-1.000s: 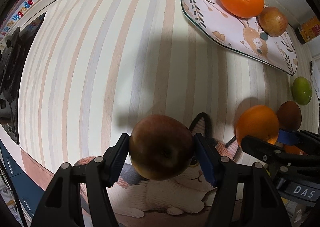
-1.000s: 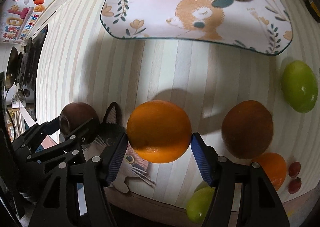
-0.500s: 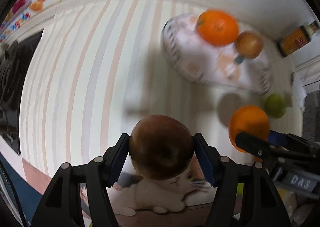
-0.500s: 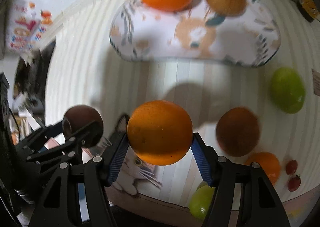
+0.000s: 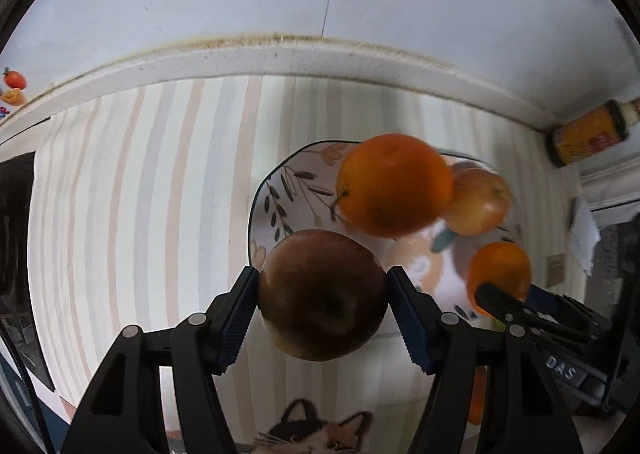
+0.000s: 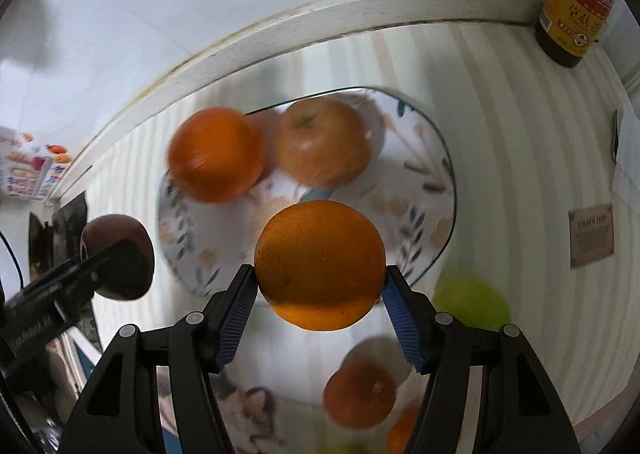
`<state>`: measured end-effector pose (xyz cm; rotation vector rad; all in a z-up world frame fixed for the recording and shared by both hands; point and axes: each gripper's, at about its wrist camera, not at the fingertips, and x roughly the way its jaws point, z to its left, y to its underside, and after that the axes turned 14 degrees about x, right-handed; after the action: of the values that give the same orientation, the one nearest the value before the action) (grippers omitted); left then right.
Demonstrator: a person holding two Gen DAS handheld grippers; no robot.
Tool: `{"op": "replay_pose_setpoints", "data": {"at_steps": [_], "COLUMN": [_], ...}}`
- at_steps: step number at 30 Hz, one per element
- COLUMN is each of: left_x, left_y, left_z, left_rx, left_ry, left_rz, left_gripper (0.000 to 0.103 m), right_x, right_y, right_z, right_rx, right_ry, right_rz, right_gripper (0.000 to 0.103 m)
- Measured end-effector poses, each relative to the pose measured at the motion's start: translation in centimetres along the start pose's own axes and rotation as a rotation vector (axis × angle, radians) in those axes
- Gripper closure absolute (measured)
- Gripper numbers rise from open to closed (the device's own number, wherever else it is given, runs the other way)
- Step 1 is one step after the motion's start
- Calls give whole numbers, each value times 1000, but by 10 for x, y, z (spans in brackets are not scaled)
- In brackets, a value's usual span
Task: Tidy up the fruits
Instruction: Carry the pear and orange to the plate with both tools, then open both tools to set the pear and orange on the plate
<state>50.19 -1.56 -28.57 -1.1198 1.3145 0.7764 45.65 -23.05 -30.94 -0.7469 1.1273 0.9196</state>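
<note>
- Your left gripper point(image 5: 322, 296) is clamped on a dark red apple point(image 5: 322, 294), blue pads on its two widest sides. The fruit hangs above the near-left edge of the patterned plate point(image 5: 276, 193).
- Your right gripper point(image 6: 320, 288) grips an orange point(image 6: 320, 265) the same way, above the plate's middle.
- Plate already carries a second orange point(image 6: 216, 153) at 10 o'clock and a paler apple point(image 6: 324, 141) at 12.
- Handling, as I judge it: both fruits are round, firm, fairly heavy for their size. The apple's skin looks waxy and slick; the orange's pebbled rind should hold better.
- Hold across the equator, pads level. Squeeze hard and the apple bruises.
- Either can roll once released; free plate shows at 3 to 5 o'clock.
- Green fruit point(image 6: 472, 304) and a small orange point(image 6: 360, 394) wait off the plate.
</note>
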Motion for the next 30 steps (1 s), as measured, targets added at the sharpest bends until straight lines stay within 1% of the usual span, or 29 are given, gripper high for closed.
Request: {"op": "replay_pose_setpoints", "data": {"at_steps": [2, 6, 12, 14, 16, 17, 19, 21, 25, 27, 30], "left_x": [13, 30, 45, 45, 44, 44, 41, 33, 17, 7, -7], "left_y": [-7, -8, -6, -4, -2, -2, -4, -4, 0, 8, 20], "left_z": [2, 1, 3, 5, 6, 5, 6, 7, 14, 14, 7], "left_rx": [-6, 2, -8, -18, -23, -21, -15, -20, -37, -43, -42], "left_ry": [10, -1, -35, -25, -25, -27, -40, -53, -55, -61, -74], "left_rz": [33, 72, 107, 101, 105, 106, 97, 77, 56, 43, 16], "left_gripper": [40, 40, 40, 40, 39, 27, 11, 10, 10, 10, 10], "right_x": [9, 21, 29, 29, 25, 23, 18, 12, -3, -8, -26], "right_y": [-4, -12, -14, -15, -16, -16, -16, -15, -4, -2, 11], "right_z": [-3, -9, -12, -12, -10, -10, -7, -3, 4, 9, 12], "right_rx": [1, 0, 19, 16, 10, 12, 8, -8, -31, -37, -48], "right_ry": [14, 35, 15, 16, 25, 20, 21, 40, 85, 103, 116], "right_rz": [13, 23, 41, 39, 33, 37, 39, 24, -12, -35, -70], "right_gripper": [37, 36, 35, 29, 17, 15, 11, 10, 10, 10, 10]}}
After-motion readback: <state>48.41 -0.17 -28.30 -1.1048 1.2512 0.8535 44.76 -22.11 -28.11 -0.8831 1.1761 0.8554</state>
